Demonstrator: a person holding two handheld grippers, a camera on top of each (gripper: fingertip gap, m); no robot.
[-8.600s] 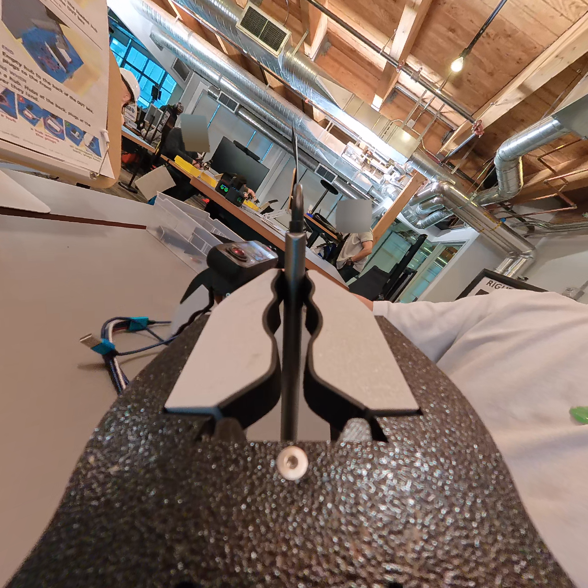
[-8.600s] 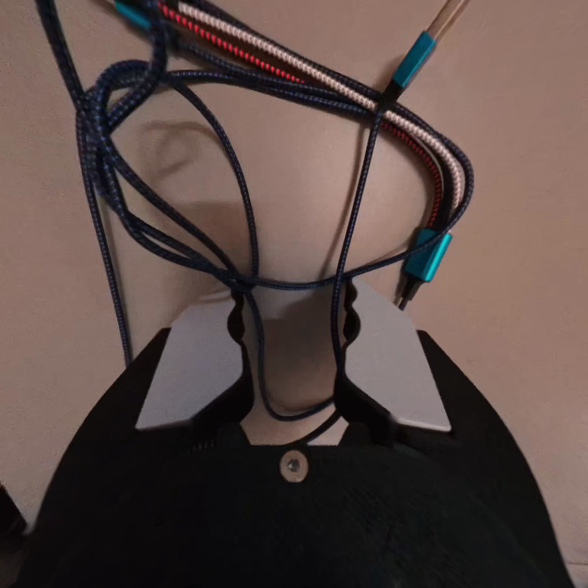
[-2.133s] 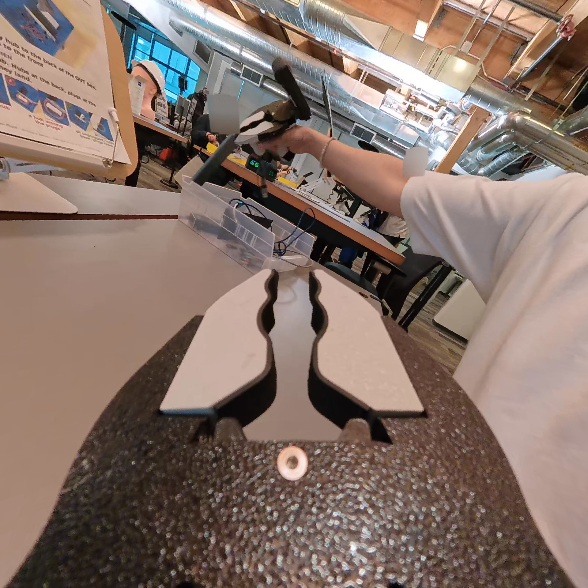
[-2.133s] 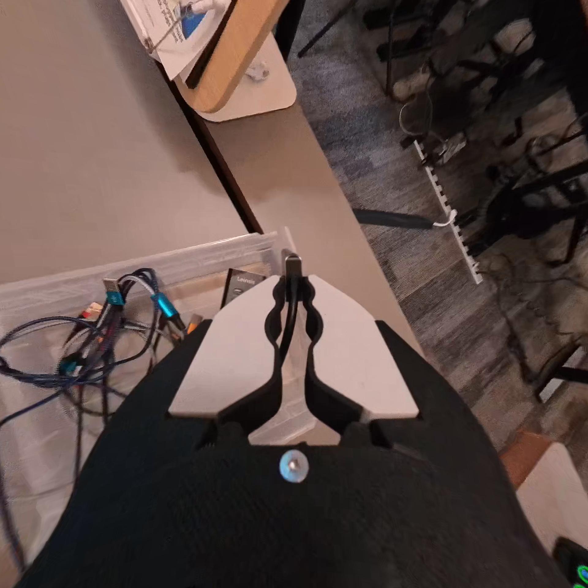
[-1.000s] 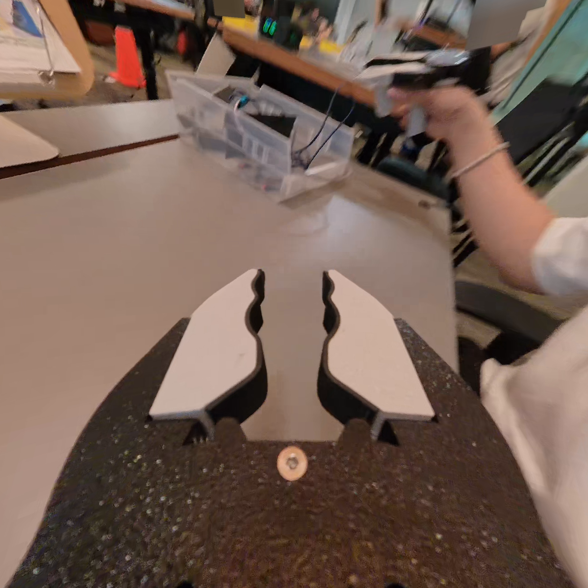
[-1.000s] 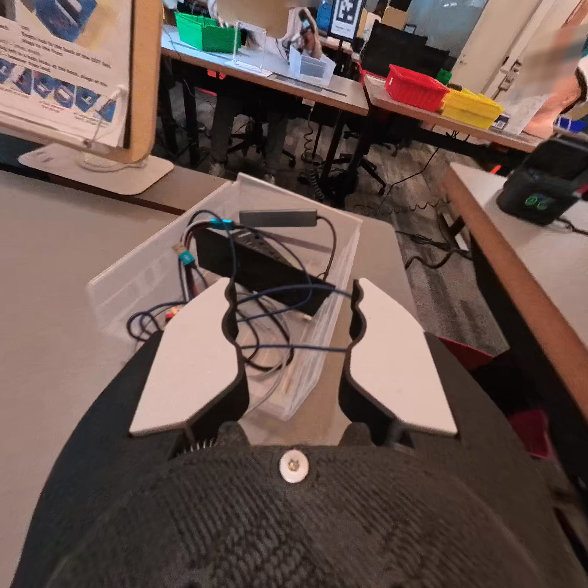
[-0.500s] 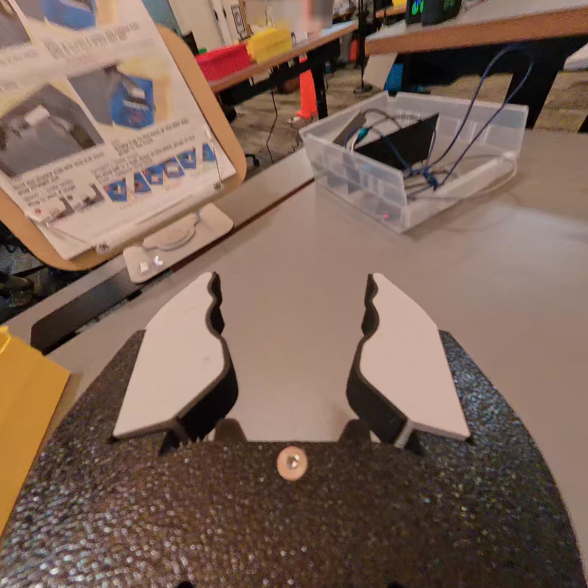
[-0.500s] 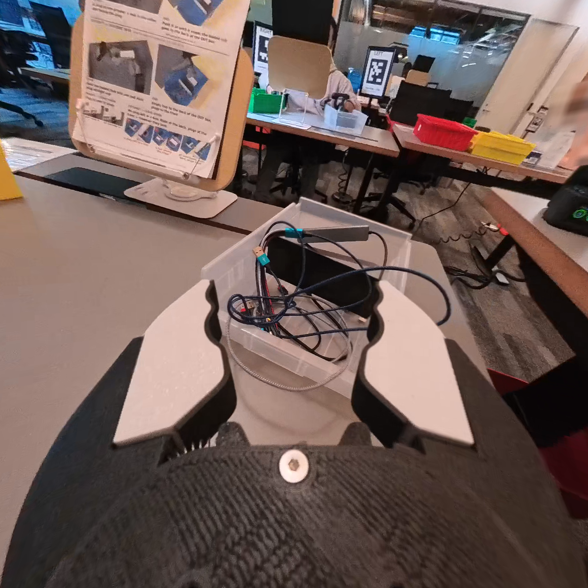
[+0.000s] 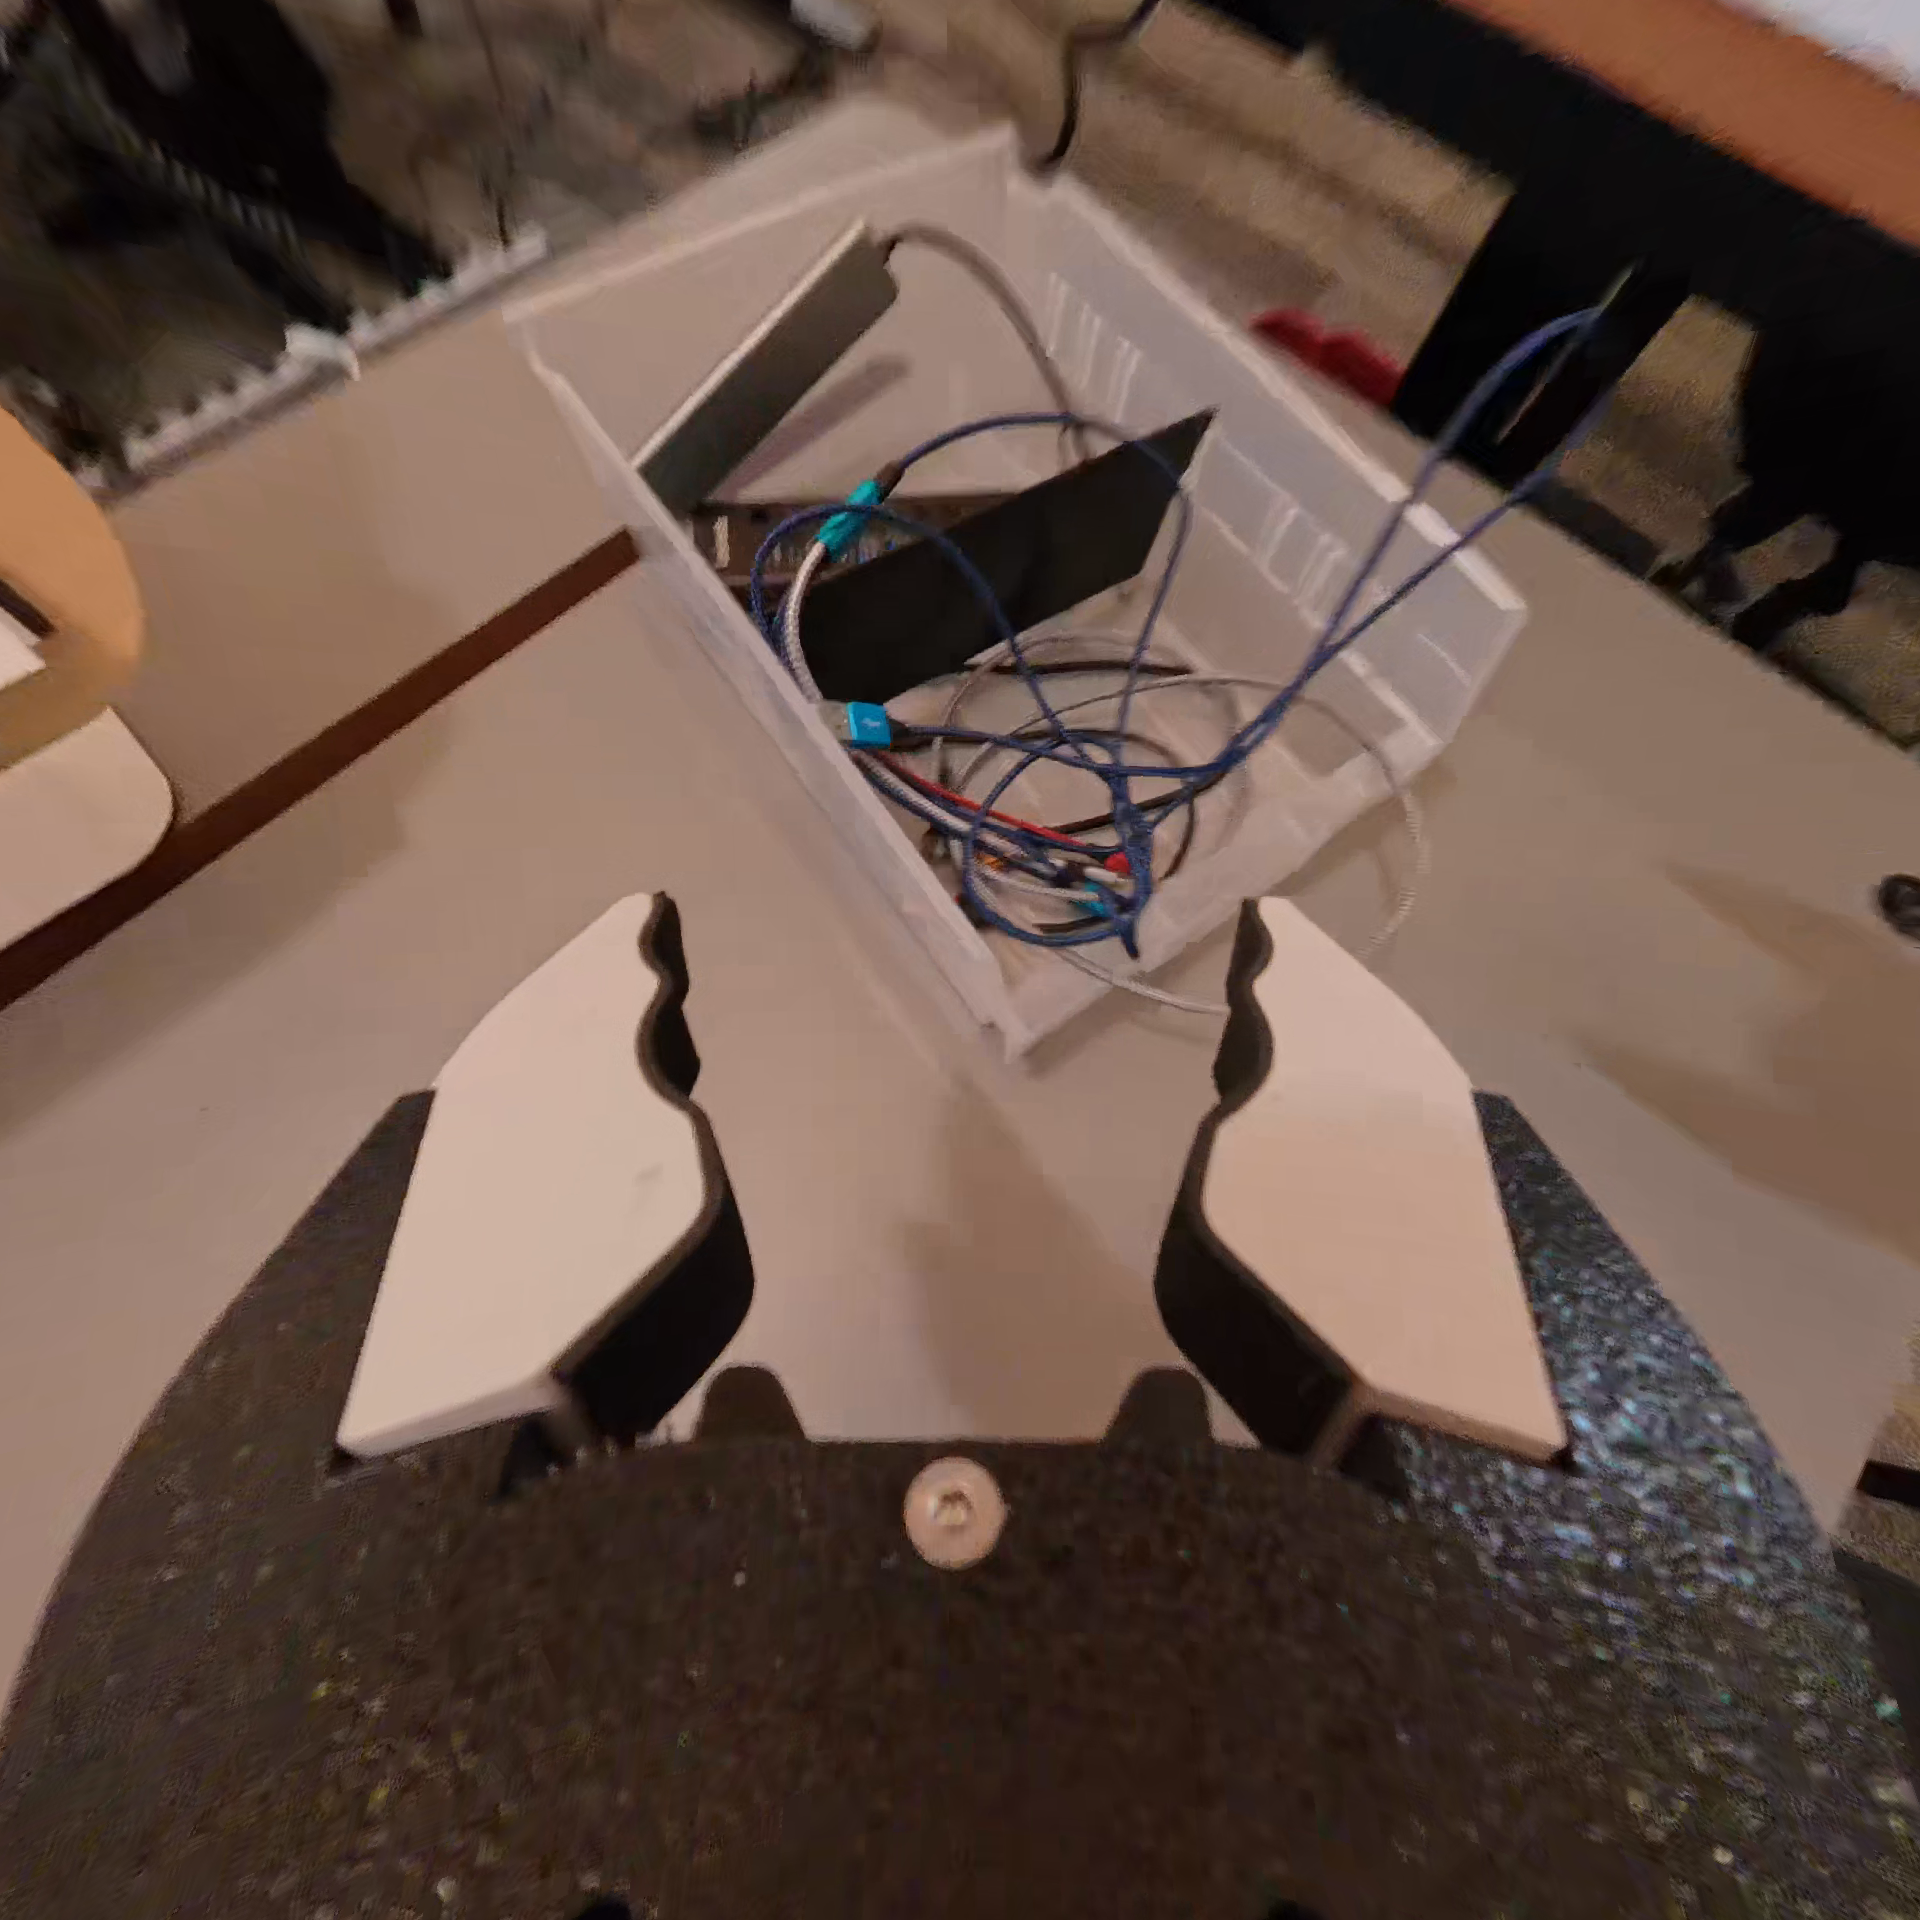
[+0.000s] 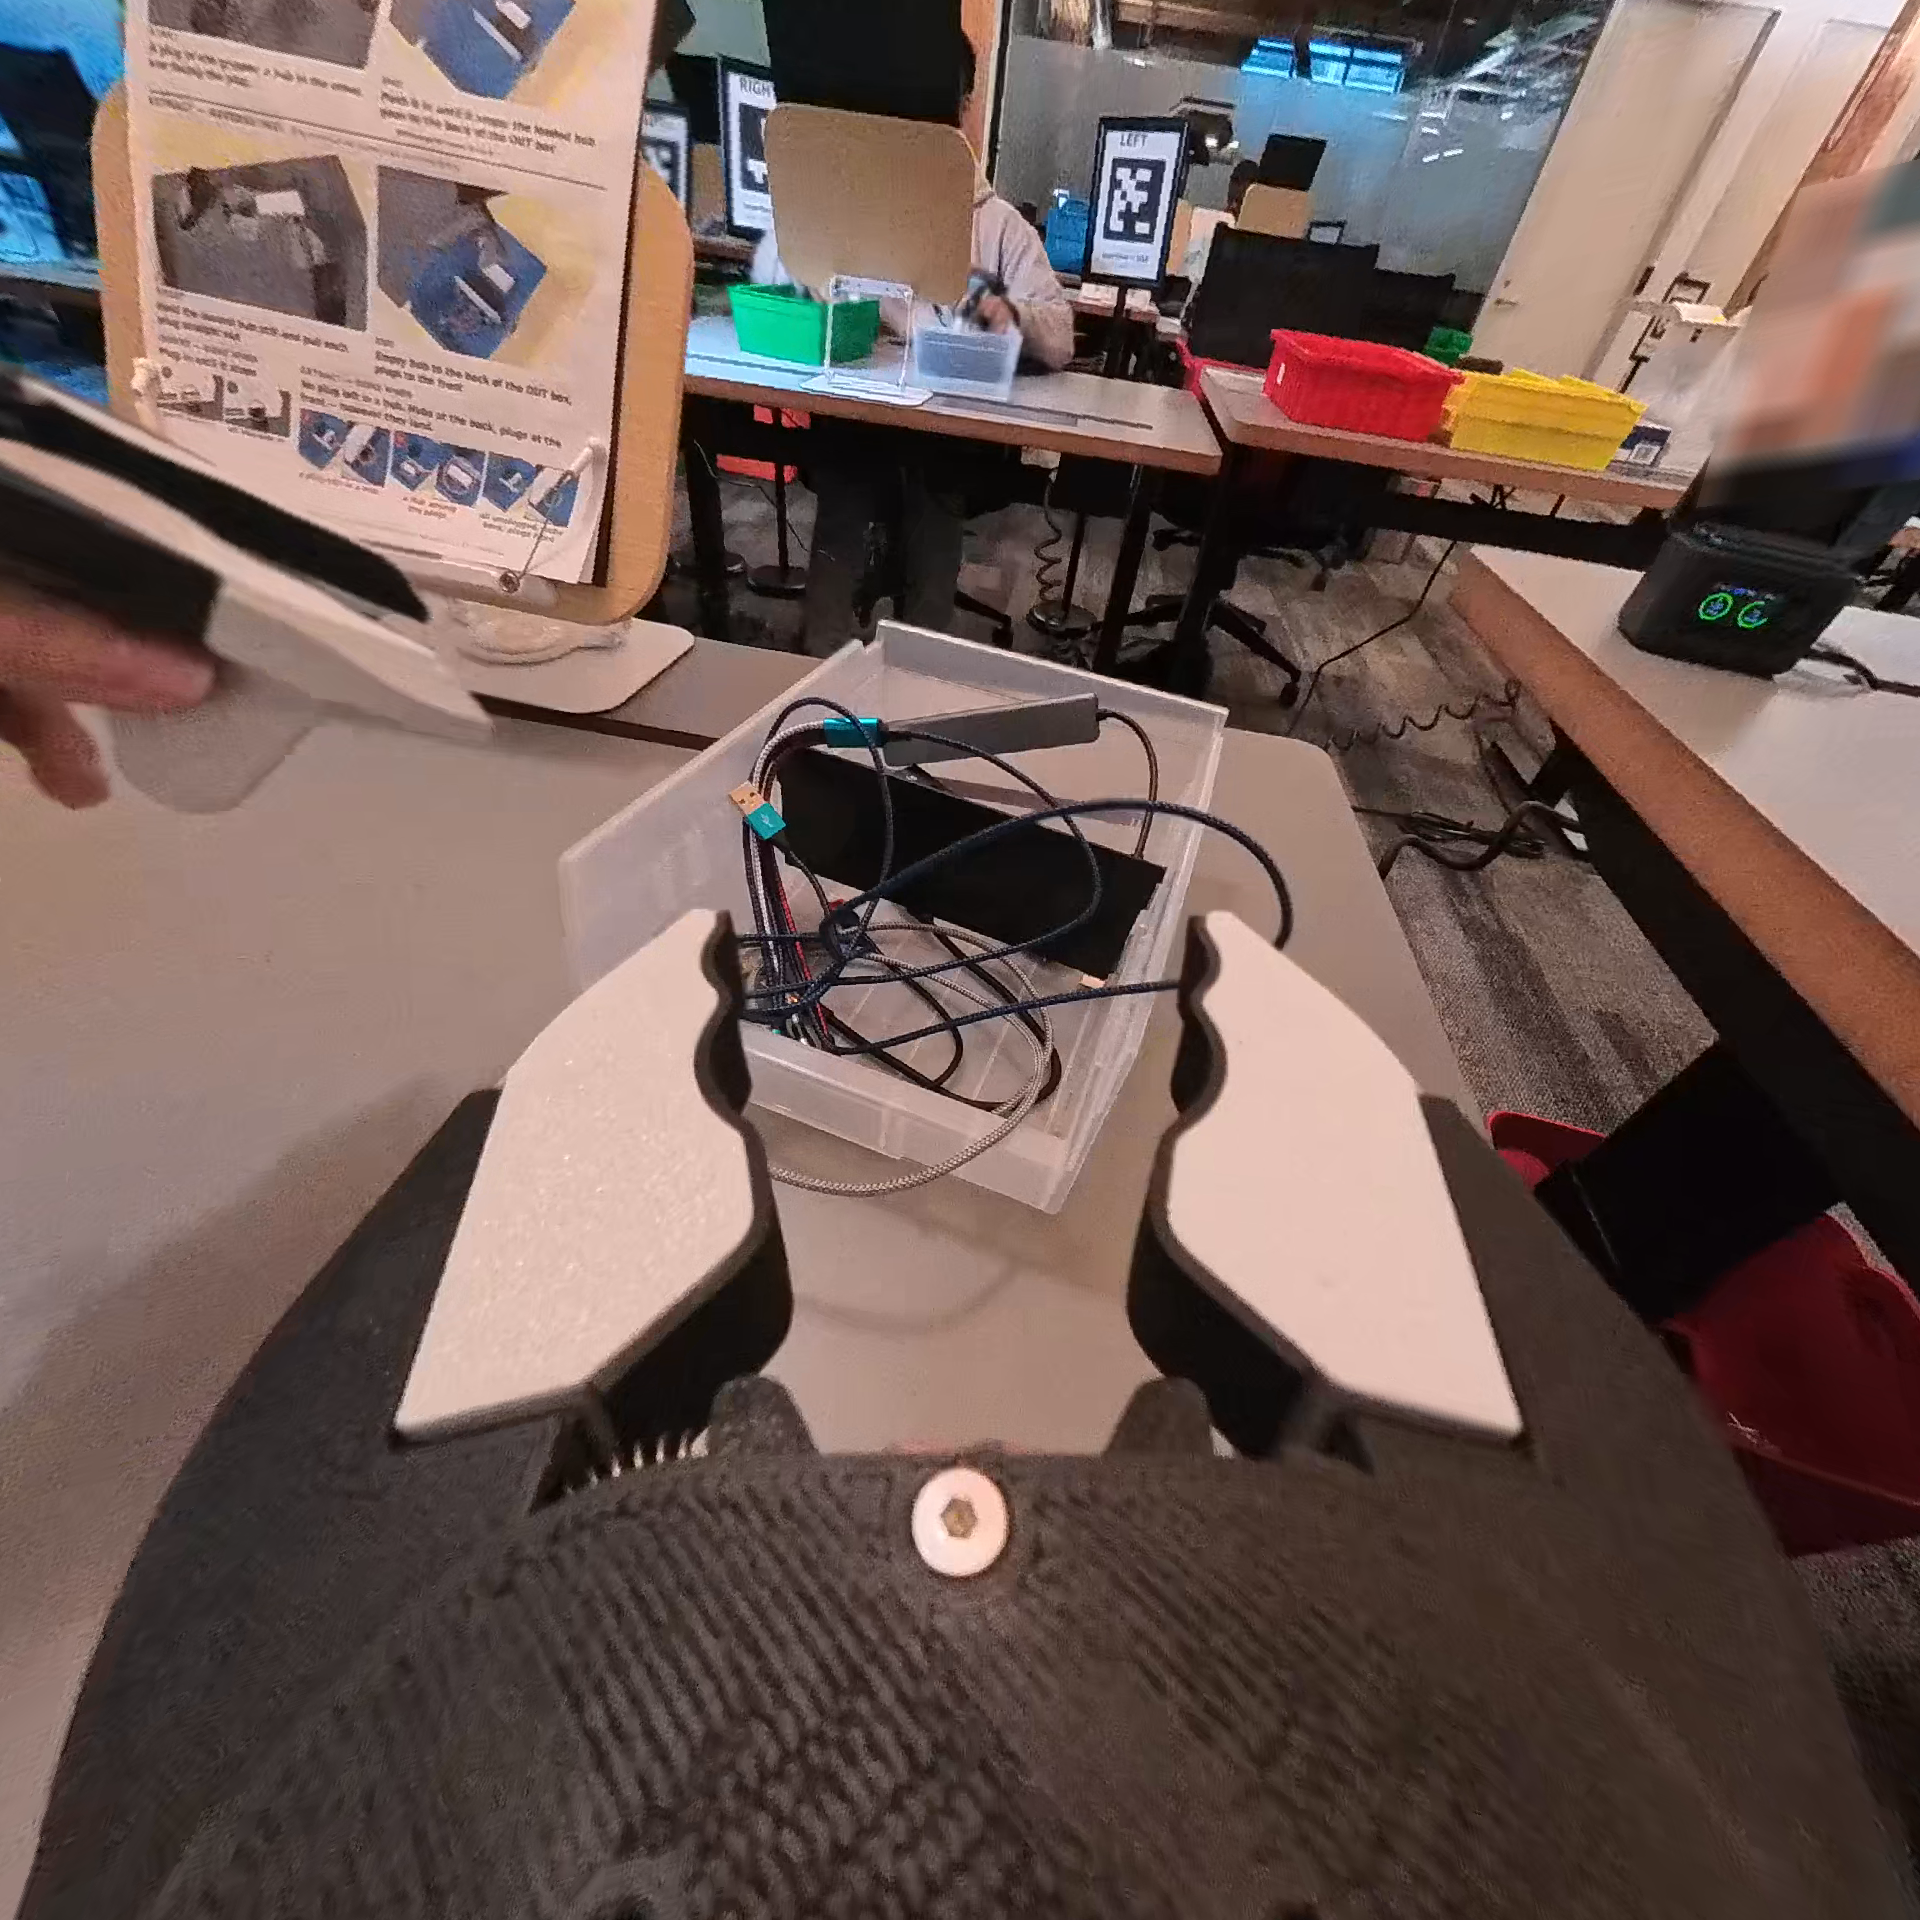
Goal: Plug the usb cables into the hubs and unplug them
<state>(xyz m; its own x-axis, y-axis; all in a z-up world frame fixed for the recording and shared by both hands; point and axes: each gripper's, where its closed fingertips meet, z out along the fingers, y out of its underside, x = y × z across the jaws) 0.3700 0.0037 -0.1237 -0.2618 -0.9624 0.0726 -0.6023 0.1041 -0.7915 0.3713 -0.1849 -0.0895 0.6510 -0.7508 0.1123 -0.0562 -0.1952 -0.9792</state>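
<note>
Both the left gripper (image 9: 951, 935) and right gripper (image 10: 951, 956) gape wide, empty, facing the clear plastic bin (image 10: 665, 883) of tangled braided usb cables (image 10: 914, 966).

A plain grey table (image 10: 260, 987) carries a clear plastic bin (image 10: 665, 873) near its far right corner, set askew to the edges. A grey braided cable (image 10: 904, 1174) spills over the bin's near wall onto the tabletop. Along the far edge, past a dark seam (image 9: 312, 748), stands a white flat base (image 10: 582, 665) holding a wooden board with an instruction sheet (image 10: 374, 281).
</note>
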